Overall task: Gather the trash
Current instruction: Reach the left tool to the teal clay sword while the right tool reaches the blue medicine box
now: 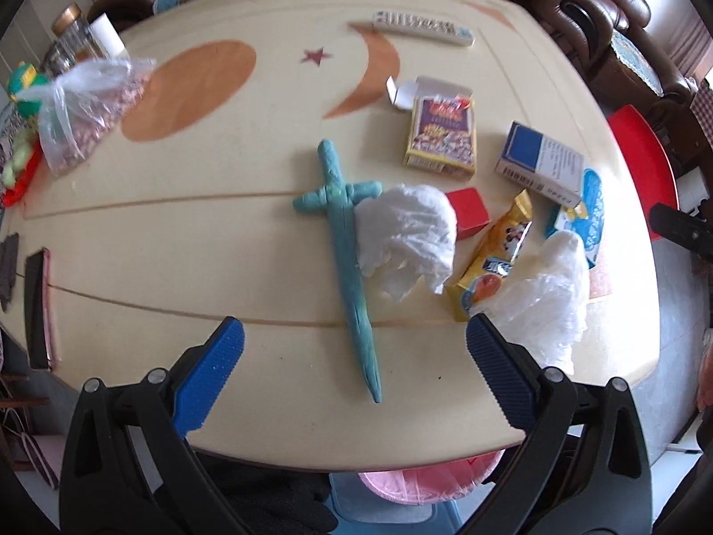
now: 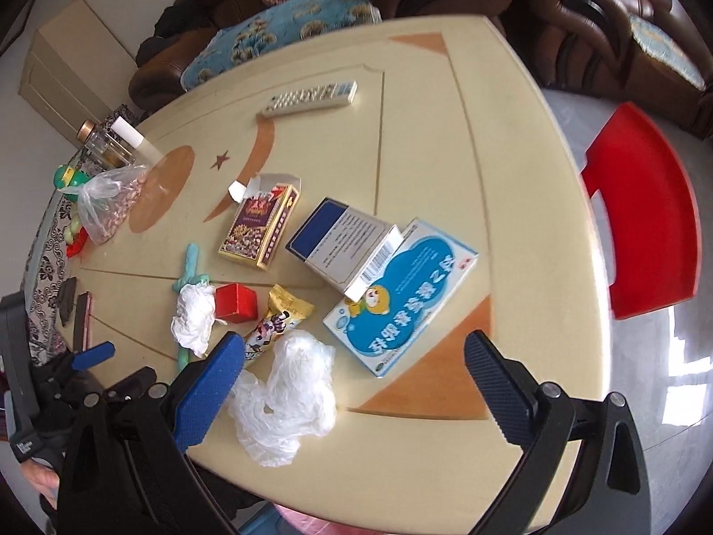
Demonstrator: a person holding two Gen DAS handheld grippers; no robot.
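Hovering above the near edge of the cream table (image 1: 133,240), the left claw (image 1: 354,339) has its jaws spread wide with nothing between them. Straight ahead between its fingers lies a teal clay sword (image 1: 345,240), blade tip pointing back at the claw. A crumpled white tissue (image 1: 407,236) rests against the sword's right side, just ahead and right of the claw, touching a small red box (image 1: 468,214) beyond it. A yellow snack wrapper (image 1: 490,254) and a clear plastic bag (image 1: 548,298) sit by the right finger.

The right claw (image 2: 354,354) is likewise spread apart and empty; the plastic bag lies between its fingers, close to the left one. Ahead stand a blue-and-white medicine box (image 2: 401,298), a white-and-blue carton (image 2: 343,245), a purple-and-yellow box (image 2: 260,225) and, farther off, a remote control (image 2: 312,96)
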